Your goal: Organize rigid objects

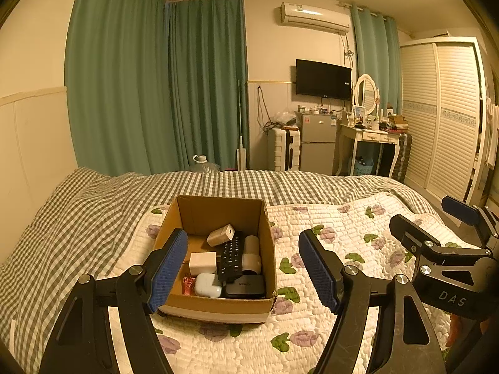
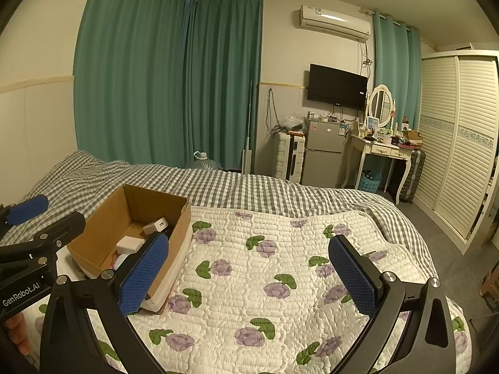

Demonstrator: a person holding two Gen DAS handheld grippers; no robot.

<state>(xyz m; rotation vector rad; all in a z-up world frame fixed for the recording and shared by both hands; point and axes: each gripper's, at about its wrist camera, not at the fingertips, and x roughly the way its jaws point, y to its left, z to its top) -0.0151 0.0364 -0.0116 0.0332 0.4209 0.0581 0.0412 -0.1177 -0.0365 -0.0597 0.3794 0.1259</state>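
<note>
The cardboard box (image 1: 218,258) is sitting on the quilt (image 1: 327,280) at 6 o'clock, holding the remote (image 1: 231,257) and small things. Both the left gripper (image 1: 243,268) and right gripper (image 2: 249,277) are hanging wide open, holding nothing. The person is probably finishing, so backing away slowly should keep the box from tipping.

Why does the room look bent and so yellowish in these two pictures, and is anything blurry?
Left wrist view: the fisheye lens bows the wardrobe and curtains; warm indoor light tints everything yellow, yet the cardboard box and left claw stay sharp. Right wrist view: the same curving, black corners at the lens rim, a bright glare spot top right, and the right claw is crisp.
</note>
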